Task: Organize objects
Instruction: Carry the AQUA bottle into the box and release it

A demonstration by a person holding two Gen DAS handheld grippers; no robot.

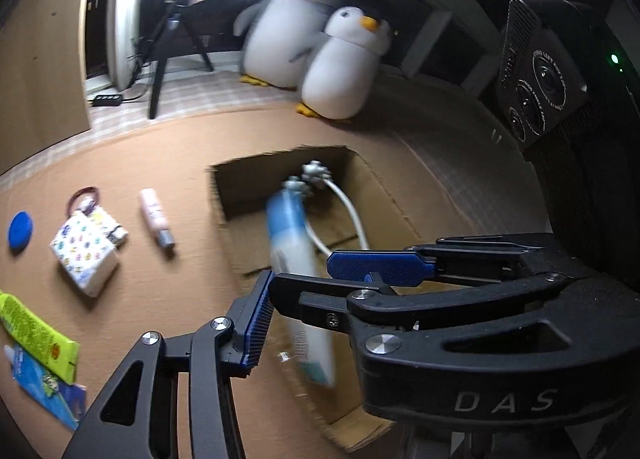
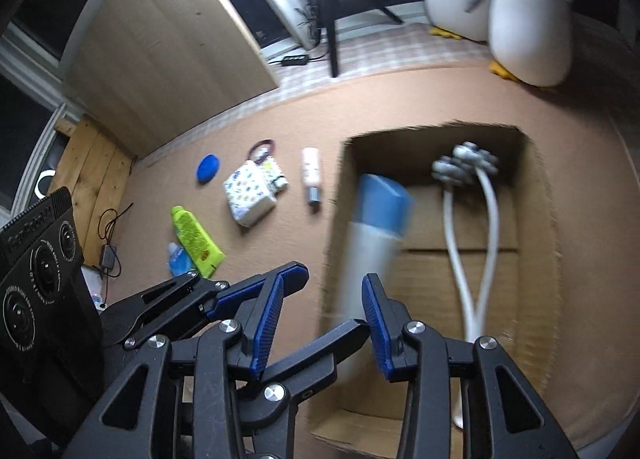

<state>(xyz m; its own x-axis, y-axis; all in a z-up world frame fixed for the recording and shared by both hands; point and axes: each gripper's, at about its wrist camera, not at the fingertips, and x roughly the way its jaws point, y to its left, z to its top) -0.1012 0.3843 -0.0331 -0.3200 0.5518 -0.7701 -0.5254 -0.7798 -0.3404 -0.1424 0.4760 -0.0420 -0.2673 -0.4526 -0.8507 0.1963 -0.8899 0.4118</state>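
A blurred blue-capped white tube (image 2: 372, 243) is seen inside the open cardboard box (image 2: 538, 195), beside white cables (image 2: 480, 239). The right gripper (image 2: 322, 323) and left gripper (image 1: 316, 287) are held open, empty, above the box's near-left edge.

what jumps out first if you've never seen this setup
The open cardboard box in the middle of the brown surface, with a blurred blue-capped white tube inside beside two white cables. Behind it stand two plush penguins; small toiletries lie scattered left of the box.
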